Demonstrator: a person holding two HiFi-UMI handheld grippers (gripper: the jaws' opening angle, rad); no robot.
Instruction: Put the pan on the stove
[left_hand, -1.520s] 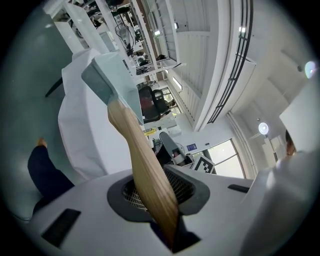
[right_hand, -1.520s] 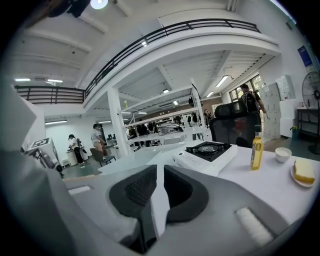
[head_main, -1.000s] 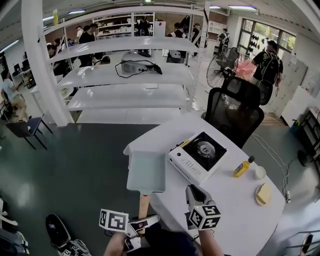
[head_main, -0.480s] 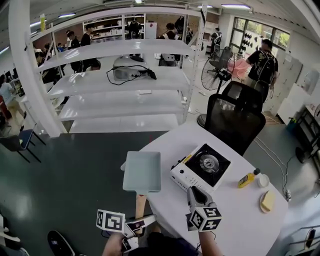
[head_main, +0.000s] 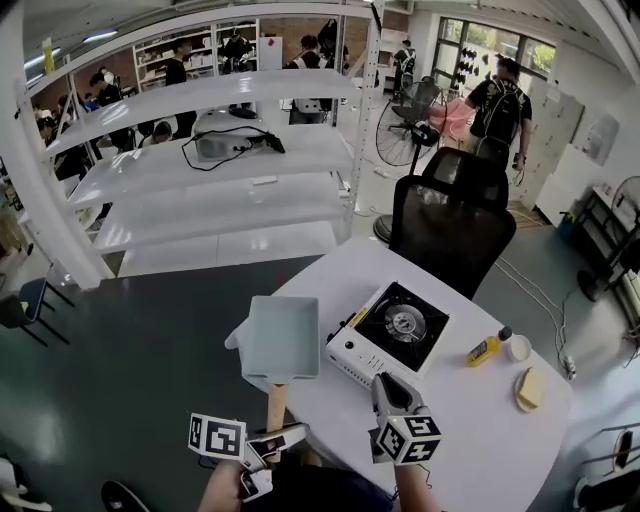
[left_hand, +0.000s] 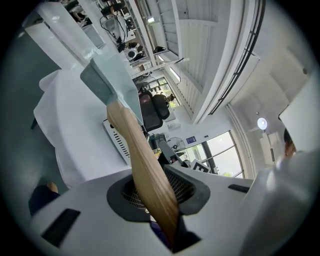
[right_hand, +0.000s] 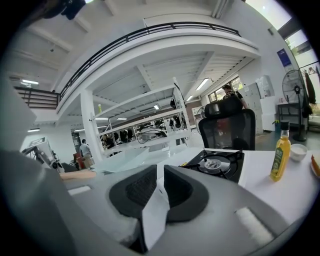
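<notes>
Left claw (left_hand: 157, 190): closed on the near end of the wooden handle (head_main: 275, 405) of the pan (head_main: 282, 340).
Right claw (right_hand: 159, 187): pads drawn nearly together, seemingly on nothing; held low over the counter (head_main: 470, 420), near side of the stove (head_main: 390, 330).
Pan, location: in the air, roughly level, open side up, over the counter's left edge and just left of the stove; not touching it.
Pan, orientation: long axis runs near to far. Handle at the near end, square body at the far end, pointing away from the person.
Step in hand: carrying the pan to the burner (head_main: 404, 322).
Handling notes: the grip sits far from the body, so the far end will likely want to dip; keep the clamp firm. Travel right and slightly far, centre the body over the burner, lower it flat onto the supports, then release. Leave the handle projecting to the near side.
</notes>
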